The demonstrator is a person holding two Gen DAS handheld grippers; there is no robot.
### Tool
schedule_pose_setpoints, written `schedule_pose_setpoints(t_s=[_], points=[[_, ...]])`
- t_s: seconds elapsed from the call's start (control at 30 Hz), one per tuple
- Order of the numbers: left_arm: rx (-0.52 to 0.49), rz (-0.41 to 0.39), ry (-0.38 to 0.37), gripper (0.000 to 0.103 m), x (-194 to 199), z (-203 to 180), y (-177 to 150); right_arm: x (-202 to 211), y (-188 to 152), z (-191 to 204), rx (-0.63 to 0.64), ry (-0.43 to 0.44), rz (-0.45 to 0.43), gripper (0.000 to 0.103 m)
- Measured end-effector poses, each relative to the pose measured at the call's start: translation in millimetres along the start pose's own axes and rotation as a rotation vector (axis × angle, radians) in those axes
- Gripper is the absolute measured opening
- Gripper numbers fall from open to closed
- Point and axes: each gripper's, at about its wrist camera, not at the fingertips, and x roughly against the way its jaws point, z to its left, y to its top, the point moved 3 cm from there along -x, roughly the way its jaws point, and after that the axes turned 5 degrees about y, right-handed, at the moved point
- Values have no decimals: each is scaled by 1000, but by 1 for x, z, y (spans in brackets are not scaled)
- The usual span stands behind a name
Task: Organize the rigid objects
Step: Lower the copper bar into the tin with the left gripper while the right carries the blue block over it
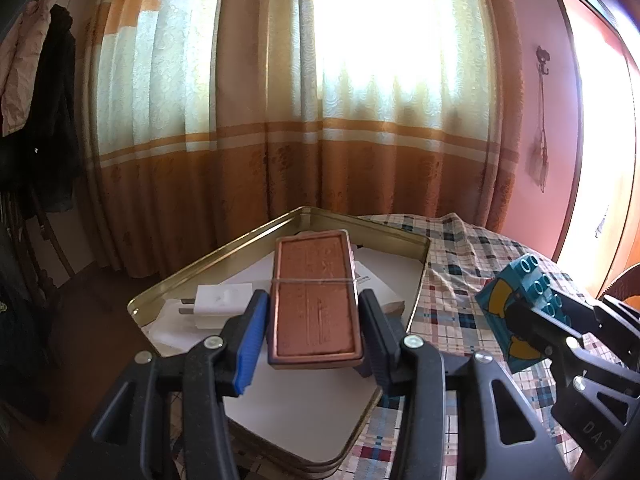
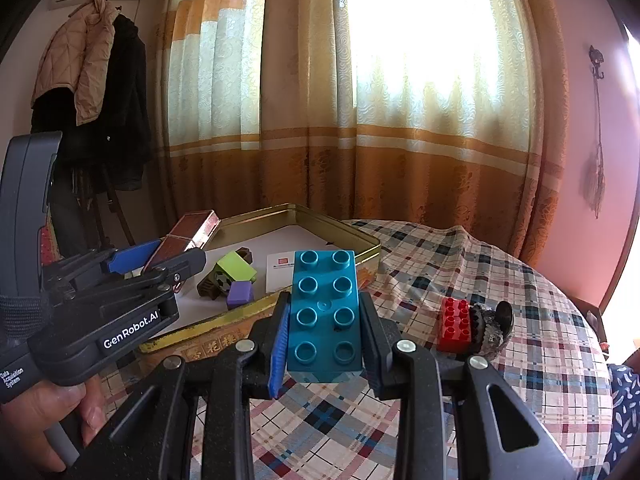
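Note:
My left gripper [image 1: 314,326] is shut on a flat copper-red tin [image 1: 314,300] with a rubber band round it, held above the open gold metal box [image 1: 224,256]. In the right wrist view the same tin [image 2: 188,236] and left gripper [image 2: 160,258] hang over the box's near left part. My right gripper [image 2: 324,328] is shut on a teal studded brick [image 2: 324,312], held over the plaid cloth in front of the gold box [image 2: 360,240]. The left wrist view shows that brick [image 1: 524,300] at far right, a yellow pattern on its side.
Inside the box lie a white plug adapter [image 1: 218,304], white cards [image 2: 280,272], a green, purple and brown block cluster [image 2: 230,280]. A red brick [image 2: 454,324] and a dark metallic piece [image 2: 492,328] rest on the plaid tablecloth [image 2: 520,300]. Curtains hang behind; a hand [image 2: 36,420] grips the left tool.

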Motion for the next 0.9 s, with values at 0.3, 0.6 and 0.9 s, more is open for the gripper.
schedule_pose_setpoints(t_s=[0.3, 0.6, 0.9], points=[[8, 5, 7, 46, -2, 5, 1, -2, 0, 0, -10, 10, 3, 34], [6, 7, 8, 46, -3, 9, -1, -6, 1, 4, -15, 27, 9, 34], [17, 12, 2, 46, -5, 16, 1, -12, 3, 10, -10, 37, 26, 34]])
